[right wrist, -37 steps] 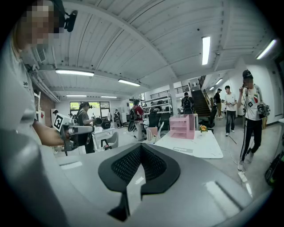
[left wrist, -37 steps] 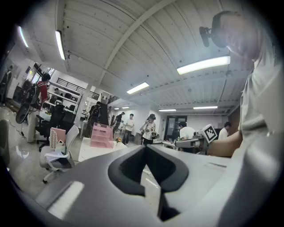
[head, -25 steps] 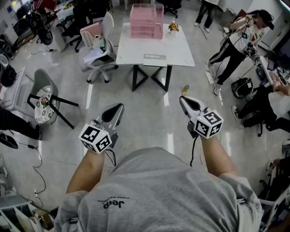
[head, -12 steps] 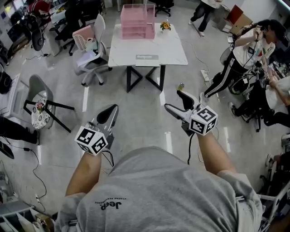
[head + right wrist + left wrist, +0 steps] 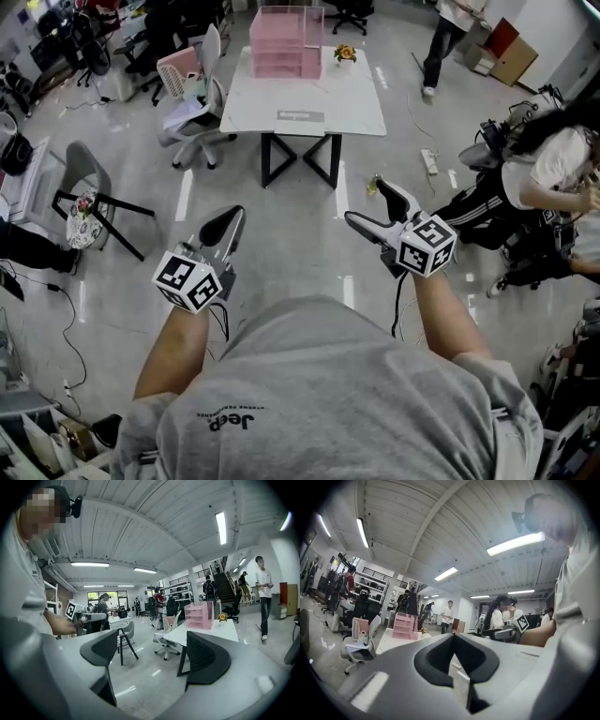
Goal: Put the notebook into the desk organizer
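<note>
1. A pale grey floor (image 5: 281, 244) was seen across most of the head view. The bottom of the frame was filled by the grey shirt (image 5: 328, 403) of the person holding the grippers.
2. A white table (image 5: 356, 94) on black legs was set at the upper centre of the frame, and a white office chair (image 5: 197, 120) was placed just to its left.
3. A pink desk organizer (image 5: 286, 42) was stood on the far end of the table, at the top centre.
4. The right gripper (image 5: 366, 200) was held at centre right, over the floor. Its jaws were spread wide, having just been opening, and nothing was caught between them. Only floor was seen through the gap in the right gripper view.
5. The left gripper (image 5: 234, 220) was held at centre left. Its jaws were brought together on nothing, as shown in the left gripper view.
6. The notebook (image 5: 300, 116), seen as a flat grey rectangle, was laid near the table's front edge. It was apart from the organizer and well apart from both grippers.
7. A small yellow ornament (image 5: 346, 53) was set just right of the organizer.
</note>
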Demonstrator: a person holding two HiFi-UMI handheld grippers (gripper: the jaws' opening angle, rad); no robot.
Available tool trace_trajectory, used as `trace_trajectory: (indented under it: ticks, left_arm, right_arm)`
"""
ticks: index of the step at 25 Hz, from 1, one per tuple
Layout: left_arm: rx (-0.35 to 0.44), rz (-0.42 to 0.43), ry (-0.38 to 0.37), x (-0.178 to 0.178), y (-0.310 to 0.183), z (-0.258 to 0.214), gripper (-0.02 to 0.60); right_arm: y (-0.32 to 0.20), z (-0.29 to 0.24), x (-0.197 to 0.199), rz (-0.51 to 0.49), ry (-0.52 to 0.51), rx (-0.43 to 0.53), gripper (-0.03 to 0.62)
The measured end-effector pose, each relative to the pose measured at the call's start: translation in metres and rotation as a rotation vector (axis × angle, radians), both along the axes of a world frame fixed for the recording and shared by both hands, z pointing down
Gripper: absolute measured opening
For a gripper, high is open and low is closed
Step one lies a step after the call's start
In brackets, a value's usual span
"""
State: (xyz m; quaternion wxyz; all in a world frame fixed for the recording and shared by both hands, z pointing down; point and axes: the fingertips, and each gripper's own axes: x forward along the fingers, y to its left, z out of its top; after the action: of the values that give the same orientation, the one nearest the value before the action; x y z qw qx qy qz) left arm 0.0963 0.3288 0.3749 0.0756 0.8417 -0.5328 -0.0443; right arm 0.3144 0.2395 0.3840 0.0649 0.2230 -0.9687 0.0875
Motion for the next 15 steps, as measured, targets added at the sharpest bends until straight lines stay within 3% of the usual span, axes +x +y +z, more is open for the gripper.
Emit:
trace_trajectory:
  ticks: [7,15]
  left_arm:
    - [-0.008,-0.030,0.005,0.030,-0.014,0.002,0.057]
    - [-0.005,-0.008,0.009,-0.002,-0.043,0.012,0.057]
  right_arm:
    - [-0.025,0.006,0.032,-0.020,-0.002,-0.007,0.434]
    - [-0.056,0.015,0.000,-0.006,0.017,-0.016,0.434]
